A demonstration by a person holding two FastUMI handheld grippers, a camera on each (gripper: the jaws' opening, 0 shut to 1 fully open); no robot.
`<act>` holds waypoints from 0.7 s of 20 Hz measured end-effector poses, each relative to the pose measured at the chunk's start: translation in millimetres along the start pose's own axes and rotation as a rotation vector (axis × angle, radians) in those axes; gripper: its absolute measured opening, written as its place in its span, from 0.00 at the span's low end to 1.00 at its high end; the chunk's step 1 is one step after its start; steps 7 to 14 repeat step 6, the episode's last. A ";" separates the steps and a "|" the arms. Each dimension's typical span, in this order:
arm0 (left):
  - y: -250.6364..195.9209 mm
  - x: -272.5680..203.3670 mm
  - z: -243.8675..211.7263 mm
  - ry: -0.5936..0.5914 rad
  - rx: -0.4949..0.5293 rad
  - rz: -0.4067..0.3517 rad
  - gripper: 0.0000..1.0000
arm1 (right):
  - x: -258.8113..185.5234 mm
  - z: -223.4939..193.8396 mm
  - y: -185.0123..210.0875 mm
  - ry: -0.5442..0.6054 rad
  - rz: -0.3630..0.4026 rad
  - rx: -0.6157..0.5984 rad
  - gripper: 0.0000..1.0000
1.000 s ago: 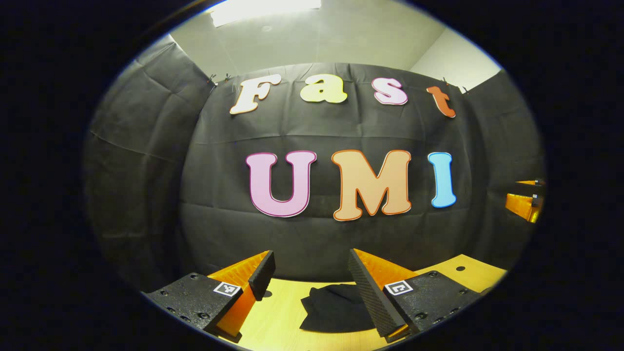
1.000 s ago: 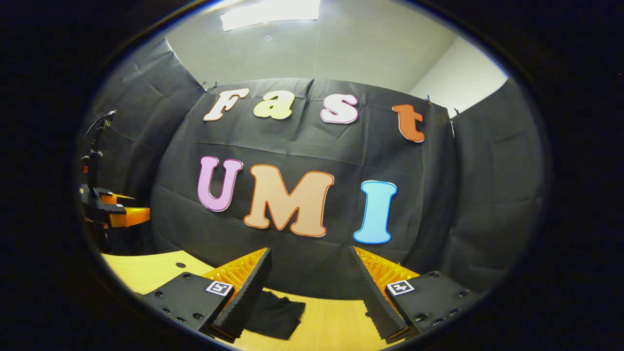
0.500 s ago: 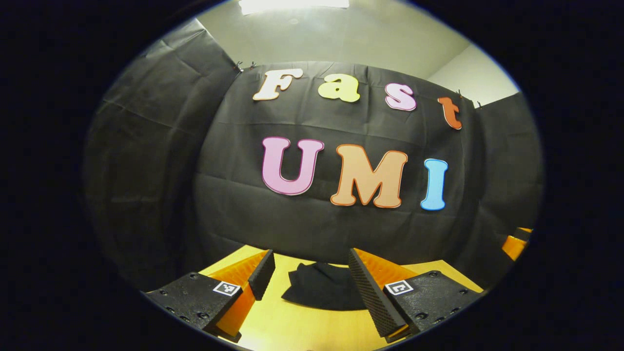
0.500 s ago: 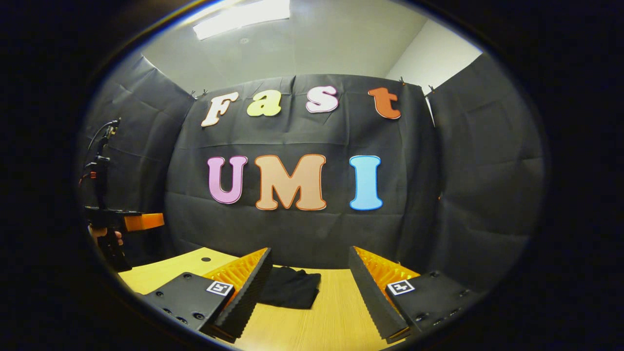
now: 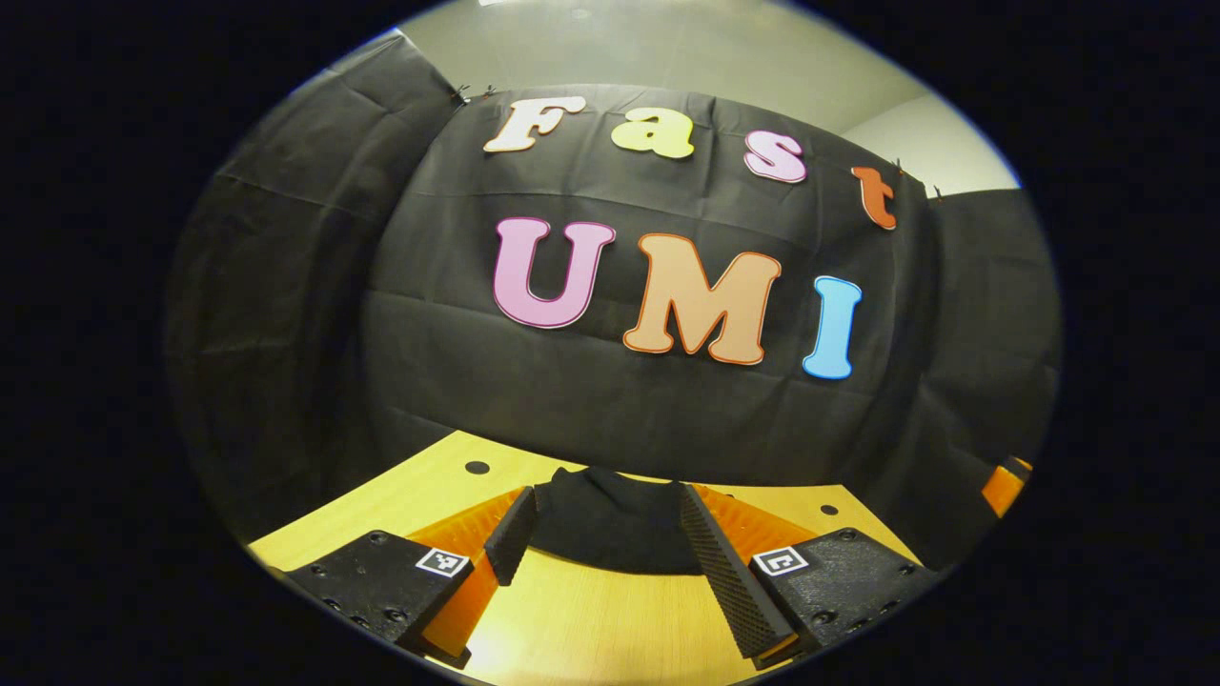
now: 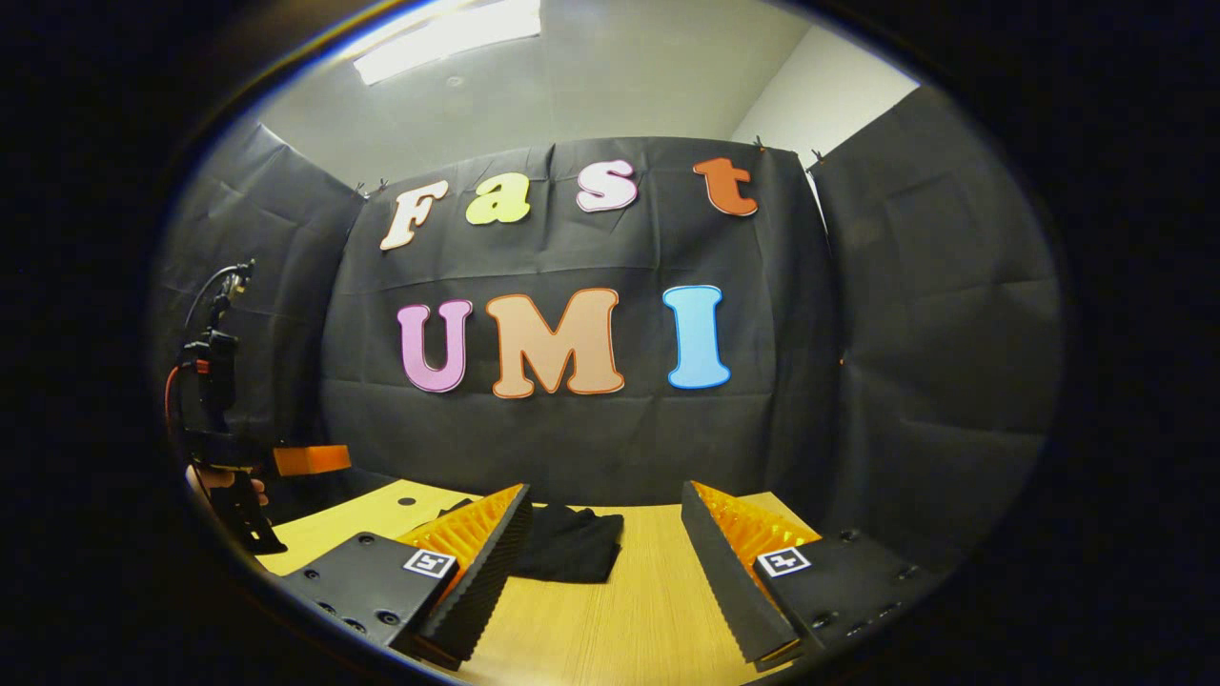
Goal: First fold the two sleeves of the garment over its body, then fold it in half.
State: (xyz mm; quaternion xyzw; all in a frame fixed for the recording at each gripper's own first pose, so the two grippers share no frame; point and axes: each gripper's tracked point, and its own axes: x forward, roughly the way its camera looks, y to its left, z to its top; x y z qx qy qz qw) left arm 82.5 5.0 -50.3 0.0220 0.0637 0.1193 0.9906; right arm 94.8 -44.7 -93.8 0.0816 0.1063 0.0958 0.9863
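One counter [image 5: 610, 619] of pale wood carries the work, and on it lies one dark garment [image 5: 610, 524], bunched in a low heap toward the far edge, close under the booth wall. In the left gripper view it sits just ahead, between the tips of that gripper's fingers; in the right gripper view the garment [image 6: 572, 545] lies ahead and to the left, partly behind the left finger. No sleeve can be told from the body in that heap, so I judge the task to be at its start: neither sleeve looks folded over, and the halving is not yet done. The next move likely calls for lowering toward the cloth, finding a sleeve edge and pinching it thin against the counter, probably after spreading the heap flat. There are two hand-held grippers. The left hand-held gripper [image 5: 600, 538] hangs above the counter with its fingers spread, holding nothing. The right hand-held gripper [image 6: 605, 562] is likewise parted and empty. A hand [image 6: 229, 481] grips the left one's handle.
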 end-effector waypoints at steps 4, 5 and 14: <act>-23.7 3.4 -4.0 0.006 0.024 -0.039 0.92 | -4.5 -1.7 -16.9 0.005 -0.025 0.049 0.98; -28.2 4.1 -5.2 0.006 0.029 -0.046 0.93 | -5.8 -3.1 -19.4 0.005 -0.035 0.040 0.98; -32.3 6.5 -4.7 0.005 0.031 -0.054 0.92 | -6.8 -4.6 -22.9 0.008 -0.047 0.025 0.99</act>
